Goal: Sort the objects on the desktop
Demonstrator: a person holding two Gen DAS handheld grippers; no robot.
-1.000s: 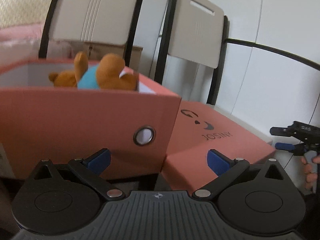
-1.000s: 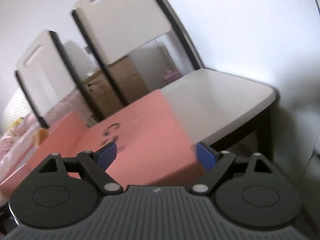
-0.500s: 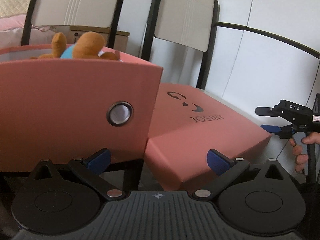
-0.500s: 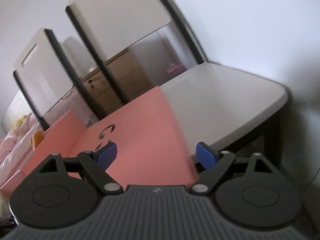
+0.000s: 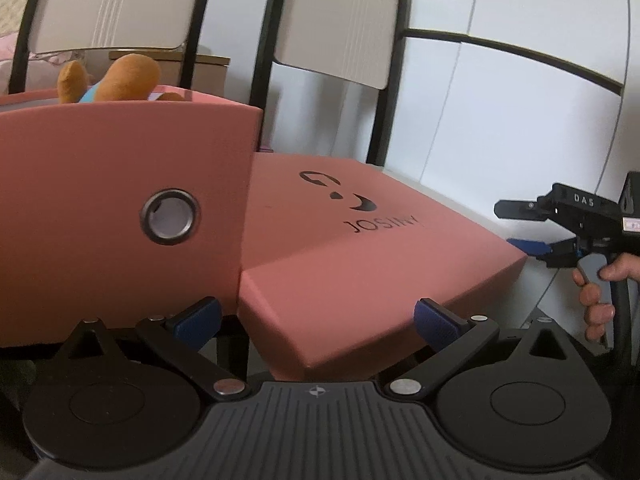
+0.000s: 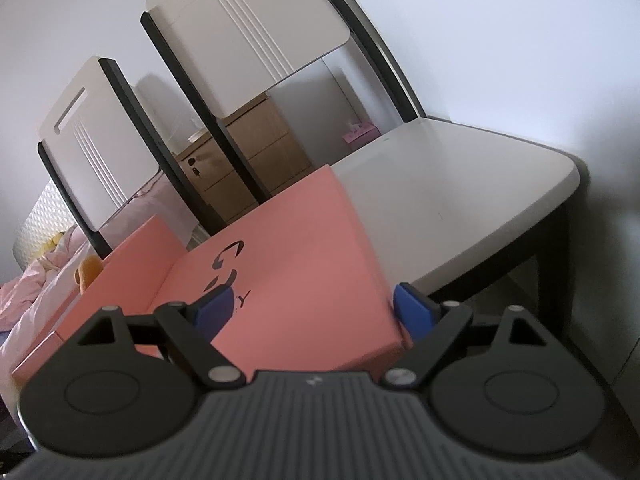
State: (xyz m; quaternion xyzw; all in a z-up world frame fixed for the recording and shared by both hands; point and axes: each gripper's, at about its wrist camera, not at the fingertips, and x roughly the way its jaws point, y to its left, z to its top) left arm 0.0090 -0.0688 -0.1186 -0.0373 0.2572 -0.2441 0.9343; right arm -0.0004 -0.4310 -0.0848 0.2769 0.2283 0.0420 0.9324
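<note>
Straddling the near corner of the pink lid (image 5: pixel 360 264), the left gripper (image 5: pixel 316 316) has its jaws apart, as does the right gripper (image 6: pixel 312 304) at the lid's far edge. Lying flat on the chair seat (image 6: pixel 460 184) beside the open pink box (image 5: pixel 100 184) with its plush toy (image 5: pixel 116 80), the lid looks like light, stiff card, best pinched at its rim.

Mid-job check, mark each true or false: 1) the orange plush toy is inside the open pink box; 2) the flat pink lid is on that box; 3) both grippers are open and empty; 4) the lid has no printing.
1) True: the orange plush toy sits in the open pink box.
2) False: the flat pink lid lies beside the box, on the pale chair seat.
3) True: left gripper and right gripper are open, gripping nothing.
4) False: it bears a black logo and lettering.
</note>
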